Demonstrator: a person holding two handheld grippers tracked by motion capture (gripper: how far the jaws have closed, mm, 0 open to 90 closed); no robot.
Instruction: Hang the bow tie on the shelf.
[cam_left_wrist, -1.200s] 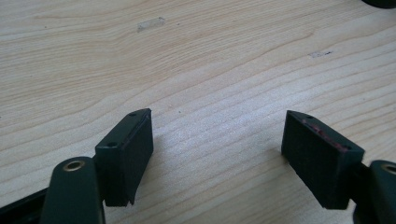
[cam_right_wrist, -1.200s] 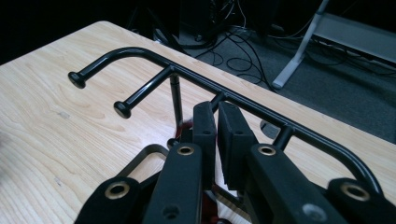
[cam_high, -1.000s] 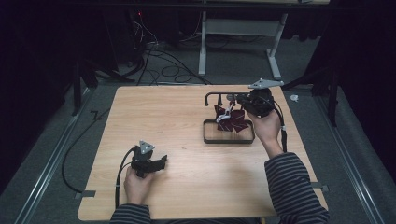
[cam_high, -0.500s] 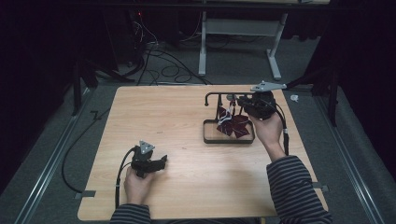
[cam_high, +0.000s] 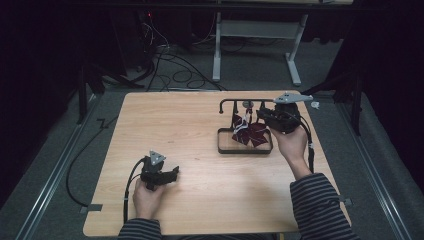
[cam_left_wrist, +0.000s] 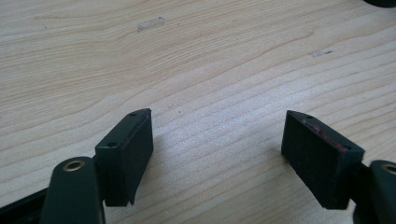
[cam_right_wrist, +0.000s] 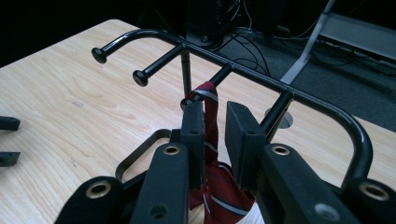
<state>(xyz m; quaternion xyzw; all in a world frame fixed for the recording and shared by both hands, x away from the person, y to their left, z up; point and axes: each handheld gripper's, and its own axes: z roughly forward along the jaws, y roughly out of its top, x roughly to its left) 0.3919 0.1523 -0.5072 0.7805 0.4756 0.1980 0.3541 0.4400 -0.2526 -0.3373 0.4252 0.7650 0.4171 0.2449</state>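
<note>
A dark red striped tie hangs from a peg of a black wire rack, and its lower part is bunched in the rack's base frame. My right gripper points at it from the right. In the right gripper view the tie runs down between the jaws of the right gripper. It lies against the left pad, with a gap to the other pad. These jaws have just been opening. My left gripper rests open on the table near the front left, with bare wood between its pads.
The rack's top bar carries several pegs with round ends. Cables trail from both grippers over the table. A metal stand and floor cables lie beyond the table's far edge.
The right hand and its gripper have shifted slightly away from the rack toward the near right. The left hand has not moved.
</note>
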